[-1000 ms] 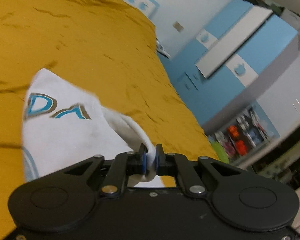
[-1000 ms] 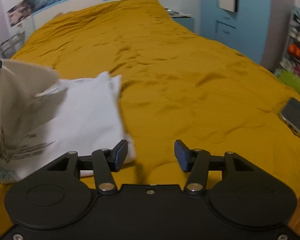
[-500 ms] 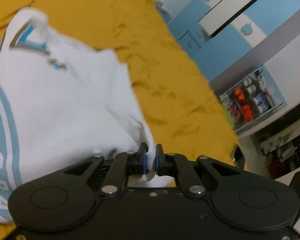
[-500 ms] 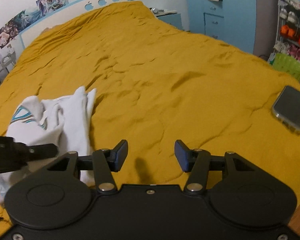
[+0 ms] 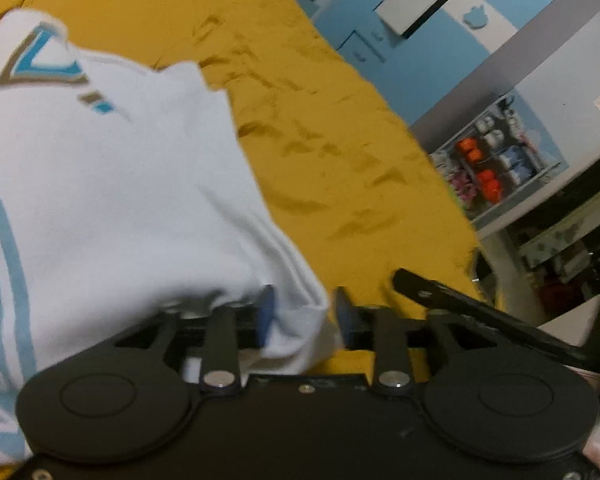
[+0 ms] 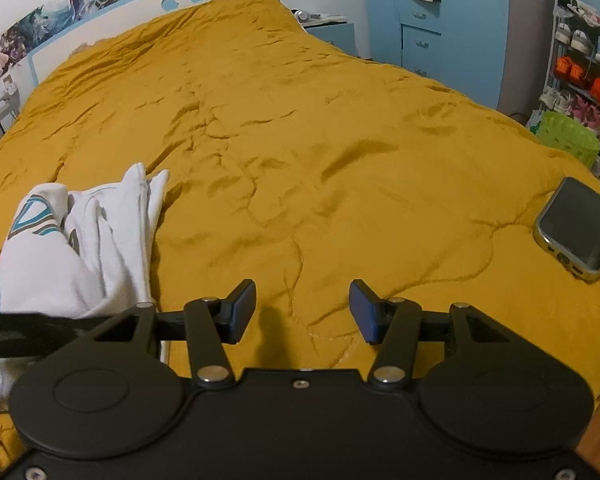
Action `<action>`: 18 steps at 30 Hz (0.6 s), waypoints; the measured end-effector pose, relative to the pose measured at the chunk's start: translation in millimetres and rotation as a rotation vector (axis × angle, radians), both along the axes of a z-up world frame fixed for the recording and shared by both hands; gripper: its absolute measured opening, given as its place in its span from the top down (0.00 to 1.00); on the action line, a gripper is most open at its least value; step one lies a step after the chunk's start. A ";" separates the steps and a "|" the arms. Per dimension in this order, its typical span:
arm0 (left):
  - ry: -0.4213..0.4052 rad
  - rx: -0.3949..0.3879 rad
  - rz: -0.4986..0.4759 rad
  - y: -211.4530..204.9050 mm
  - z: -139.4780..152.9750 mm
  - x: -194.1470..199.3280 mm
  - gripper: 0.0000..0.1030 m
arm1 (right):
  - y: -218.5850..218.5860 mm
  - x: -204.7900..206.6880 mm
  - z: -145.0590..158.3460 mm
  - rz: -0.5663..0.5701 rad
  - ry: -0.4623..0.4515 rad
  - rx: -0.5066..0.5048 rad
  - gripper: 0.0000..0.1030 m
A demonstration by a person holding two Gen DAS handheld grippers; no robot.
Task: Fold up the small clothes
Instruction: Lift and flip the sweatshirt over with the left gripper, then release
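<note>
left gripper (image 5: 302, 314) tilted down at bed's near edge, jaws just opening, white shirt (image 5: 112, 200) corner loose between pads | shirt bunched on yellow bedspread (image 6: 300, 140), left side | right gripper (image 6: 302, 308) tilted down, jaws apart, empty, over bare bedspread | phone (image 6: 574, 228) near right edge

Most of the mustard-yellow bedspread (image 6: 300, 140) lies open: the whole middle and far stretch up to the headboard (image 6: 140, 12) carries nothing but wrinkles. At the near left, the bunched white garment (image 6: 80, 248) takes up room, its corner lying between the left claw's (image 5: 304, 314) jaws, which have just been opening. The right claw (image 6: 302, 308) stands open over bare bedspread. A phone (image 6: 576, 228) lies near the right edge. Beyond the right side stand a blue wardrobe (image 6: 440, 20), a shoe rack (image 6: 584, 60) and a green basket (image 6: 568, 136).
</note>
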State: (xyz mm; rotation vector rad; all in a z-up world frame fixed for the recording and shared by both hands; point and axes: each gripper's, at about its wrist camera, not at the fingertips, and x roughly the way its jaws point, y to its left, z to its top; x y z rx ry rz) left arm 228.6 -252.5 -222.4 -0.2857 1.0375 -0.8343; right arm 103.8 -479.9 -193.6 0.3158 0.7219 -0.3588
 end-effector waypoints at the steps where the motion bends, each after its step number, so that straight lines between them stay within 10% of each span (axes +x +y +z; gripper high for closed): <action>1: -0.011 -0.008 0.000 6.3 9.5 -2.1 0.52 | 0.4 1.5 1.2 0.000 -0.004 0.001 0.49; 10: -0.256 0.096 0.265 108.9 64.4 16.3 0.33 | 19.9 64.7 34.3 0.233 -0.156 0.076 0.49; 18: -0.139 0.175 0.452 181.1 17.6 84.8 0.34 | 64.2 161.2 28.6 0.536 -0.115 0.135 0.61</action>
